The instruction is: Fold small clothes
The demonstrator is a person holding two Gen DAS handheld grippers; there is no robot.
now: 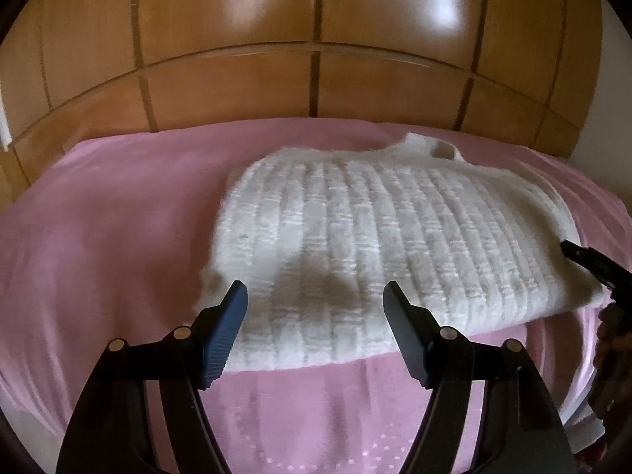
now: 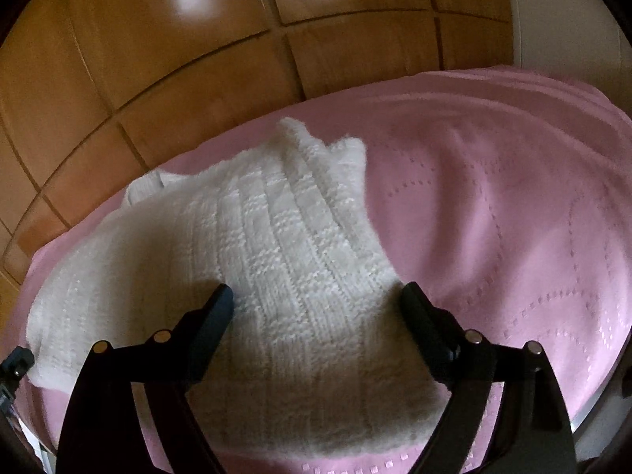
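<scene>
Both spread, pinching nothing: left tongs [image 1: 316, 296] and right tongs [image 2: 318, 296] over near edge of white knit sweater [image 1: 355, 229] on pink bedspread [image 1: 98, 217].

white ribbed knit sweater [image 1: 355, 237], flat on pink bedspread [image 1: 98, 217]

Bed with pink blanket [image 1: 98, 217], white knitted sweater [image 1: 355, 237] lying flat on it

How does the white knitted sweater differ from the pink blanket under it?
The white knitted sweater has thick raised ribs; the pink blanket is smooth with small dotted patterns. The sweater is far smaller and covers only part of the blanket. Both lie flat, held by neither hand-held gripper.
</scene>
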